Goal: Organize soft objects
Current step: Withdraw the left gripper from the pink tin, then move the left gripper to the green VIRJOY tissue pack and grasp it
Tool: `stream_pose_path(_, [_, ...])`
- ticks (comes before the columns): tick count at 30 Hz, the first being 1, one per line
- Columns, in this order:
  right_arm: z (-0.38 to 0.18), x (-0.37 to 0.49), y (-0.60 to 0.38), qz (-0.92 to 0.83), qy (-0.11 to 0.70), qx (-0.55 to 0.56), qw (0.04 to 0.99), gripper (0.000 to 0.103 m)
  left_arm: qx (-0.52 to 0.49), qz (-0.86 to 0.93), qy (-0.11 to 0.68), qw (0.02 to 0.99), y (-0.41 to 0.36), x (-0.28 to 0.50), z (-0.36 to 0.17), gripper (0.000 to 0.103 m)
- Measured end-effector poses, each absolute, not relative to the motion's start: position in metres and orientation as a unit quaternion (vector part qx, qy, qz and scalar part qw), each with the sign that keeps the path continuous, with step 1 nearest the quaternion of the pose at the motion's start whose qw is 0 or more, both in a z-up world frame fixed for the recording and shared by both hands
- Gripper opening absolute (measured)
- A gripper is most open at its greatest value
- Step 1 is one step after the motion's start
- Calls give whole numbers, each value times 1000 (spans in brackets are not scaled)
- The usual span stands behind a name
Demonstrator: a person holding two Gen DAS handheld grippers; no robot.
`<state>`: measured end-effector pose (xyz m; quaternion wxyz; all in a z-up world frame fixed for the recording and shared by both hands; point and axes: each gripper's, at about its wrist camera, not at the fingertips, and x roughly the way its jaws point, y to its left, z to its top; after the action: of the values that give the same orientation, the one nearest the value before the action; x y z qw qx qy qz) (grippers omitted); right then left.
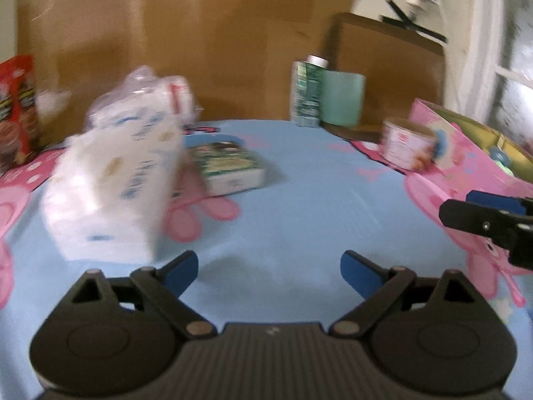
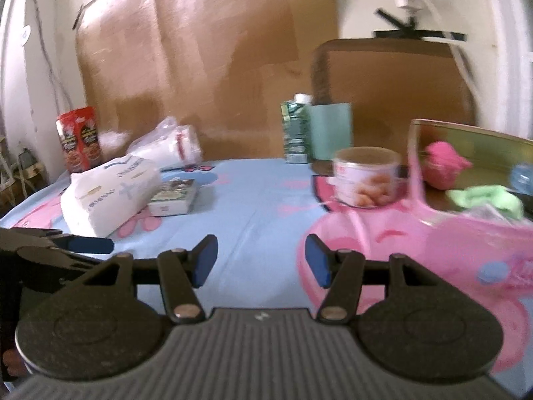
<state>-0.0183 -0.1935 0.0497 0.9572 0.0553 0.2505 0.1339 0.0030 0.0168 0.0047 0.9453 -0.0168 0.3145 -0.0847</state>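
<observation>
L gripper is hanging wide open w/ nothing in it, low over the blue bench cover; R gripper is also sitting open & empty. Soft tissue pack is lying just ahead-left of L, prob. next pick. Pink box at right is already taking a pink plush & green cloth, so likely the drop spot. Further back: small carton, tin, bagged white roll. Motion blur is smearing labels; box interior is cut off.

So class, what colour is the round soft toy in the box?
Pink soft toy, clearest in the right wrist view.
</observation>
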Motion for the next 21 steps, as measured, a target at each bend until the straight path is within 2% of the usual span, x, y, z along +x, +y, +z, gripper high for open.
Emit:
stream_pose_path(3, [51,0,-175,158,255,44,953,69,-77,-78,302,947,47,0,5,97])
stream_pose_path(7, [51,29,-144,190,249,20,949,75,-185,-83,261,944,86,-11,4,97])
stream_pose_path(10, [49,58,-124,212,259,16,942,79,-227,-77,240,941,100,-13,3,97])
stream_pose_path(15, [42,109,-94,244,305,47,919,80,-246,-83,213,942,106,-14,4,97])
stream_pose_path(21, [26,130,-68,262,335,39,904,78,-229,-92,203,948,101,-17,6,97])
